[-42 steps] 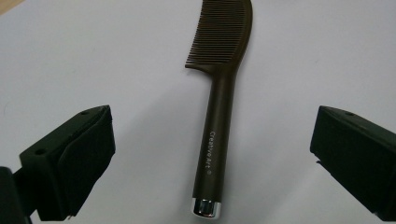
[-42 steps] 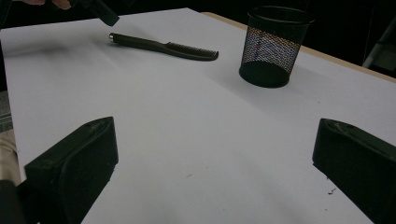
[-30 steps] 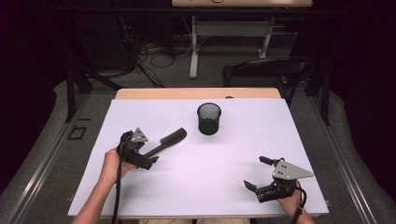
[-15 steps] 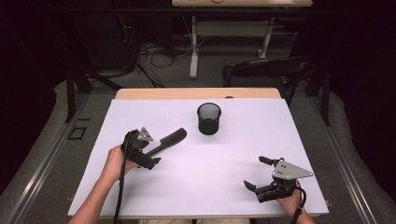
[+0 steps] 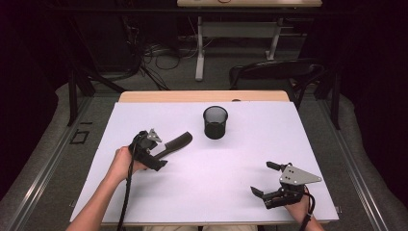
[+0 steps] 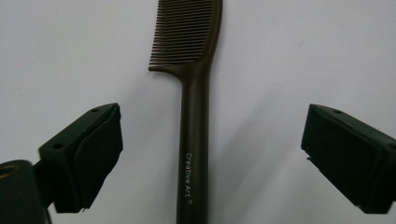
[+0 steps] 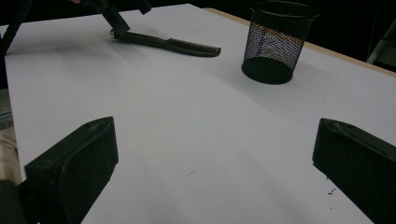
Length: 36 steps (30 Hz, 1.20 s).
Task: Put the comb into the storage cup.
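My left gripper (image 5: 161, 155) is a matte black handheld tool with a small grey three-cornered plate on top and a black cable trailing toward six o'clock. My right gripper (image 5: 262, 179) is the same black, its bigger grey plate dotted with dark screws. My forearms are bare.

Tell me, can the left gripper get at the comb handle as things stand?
Probably yes. The left gripper straddles the comb handle with jaws open on either side, just starting to close, nothing between pads and handle but bare table.
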Tool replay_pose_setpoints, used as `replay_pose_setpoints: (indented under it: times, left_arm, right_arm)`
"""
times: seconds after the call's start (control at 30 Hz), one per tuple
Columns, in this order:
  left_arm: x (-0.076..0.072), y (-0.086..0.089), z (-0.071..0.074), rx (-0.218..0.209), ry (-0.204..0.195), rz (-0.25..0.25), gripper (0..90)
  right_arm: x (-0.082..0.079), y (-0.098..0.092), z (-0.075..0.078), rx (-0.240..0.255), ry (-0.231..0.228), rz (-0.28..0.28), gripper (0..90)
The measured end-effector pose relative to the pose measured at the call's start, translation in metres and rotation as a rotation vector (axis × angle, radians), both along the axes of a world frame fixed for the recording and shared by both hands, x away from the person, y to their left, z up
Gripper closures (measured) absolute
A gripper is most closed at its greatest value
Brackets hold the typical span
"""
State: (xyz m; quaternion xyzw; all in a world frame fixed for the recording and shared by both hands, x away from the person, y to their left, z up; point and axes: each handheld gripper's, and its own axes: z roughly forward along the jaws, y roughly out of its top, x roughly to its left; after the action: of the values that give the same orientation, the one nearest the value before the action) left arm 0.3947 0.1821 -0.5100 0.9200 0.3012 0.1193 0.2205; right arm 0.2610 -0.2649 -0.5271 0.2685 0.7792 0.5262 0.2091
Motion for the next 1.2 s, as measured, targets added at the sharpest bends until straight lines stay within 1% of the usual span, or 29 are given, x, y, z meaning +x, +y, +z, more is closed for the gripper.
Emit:
replay_pose_setpoints:
  times: [0.07,0.13,0.2,0.23,0.33,0.5,0.57,0.63,0.67,0.7,0.83,0.87,0.9,1.17,1.2]
  left_arm:
    - [0.003,-0.002,0.001,0.01,0.009,-0.004,16.0]
    - [0.005,-0.004,0.0,0.022,0.018,-0.003,18.5]
    - [0.009,-0.006,0.001,0.039,0.03,-0.007,25.4]
    - [0.01,-0.007,0.001,0.045,0.036,-0.008,26.6]
    - [0.015,-0.01,0.0,0.068,0.07,-0.013,33.8]
    - [0.022,-0.015,-0.002,0.103,0.09,-0.007,45.1]
    - [0.025,-0.017,-0.002,0.123,0.1,-0.014,47.7]
    - [0.027,-0.019,-0.004,0.141,0.121,-0.017,50.2]
    - [0.028,-0.02,-0.004,0.143,0.121,-0.02,52.3]
    - [0.03,-0.021,-0.005,0.157,0.131,-0.026,54.0]
    - [0.034,-0.025,-0.007,0.164,0.163,-0.026,59.6]
    - [0.034,-0.025,-0.007,0.165,0.16,-0.03,60.8]
    - [0.036,-0.026,-0.007,0.169,0.17,-0.029,61.6]
    - [0.042,-0.028,-0.012,0.184,0.213,-0.025,64.8]
    - [0.042,-0.028,-0.012,0.186,0.211,-0.023,65.3]
  right_arm:
    - [0.0,0.0,0.0,0.0,0.004,-0.001,0.0]
    - [0.0,0.0,0.0,0.0,0.004,-0.001,0.0]
    - [0.0,0.0,0.0,-0.001,0.004,0.0,0.0]
    - [0.0,0.0,0.0,0.0,0.004,0.0,0.0]
    - [0.0,0.0,0.0,0.0,0.001,0.002,0.0]
    - [0.0,0.0,0.0,0.0,0.004,0.001,0.0]
    - [0.0,0.0,0.0,-0.001,0.005,0.002,0.0]
    - [0.0,0.0,0.0,0.0,0.001,0.003,0.0]
    - [0.0,0.0,0.0,0.002,0.001,0.001,0.0]
    - [0.0,0.0,0.0,0.001,-0.001,0.001,0.0]
    - [0.0,0.0,0.0,0.0,0.001,0.004,0.0]
    - [0.0,0.0,0.0,0.0,0.001,0.004,0.0]
    - [0.0,0.0,0.0,0.0,0.001,0.004,0.0]
    - [0.0,0.0,0.0,-0.001,0.001,0.004,0.0]
    - [0.0,0.0,0.0,-0.001,0.002,0.005,0.1]
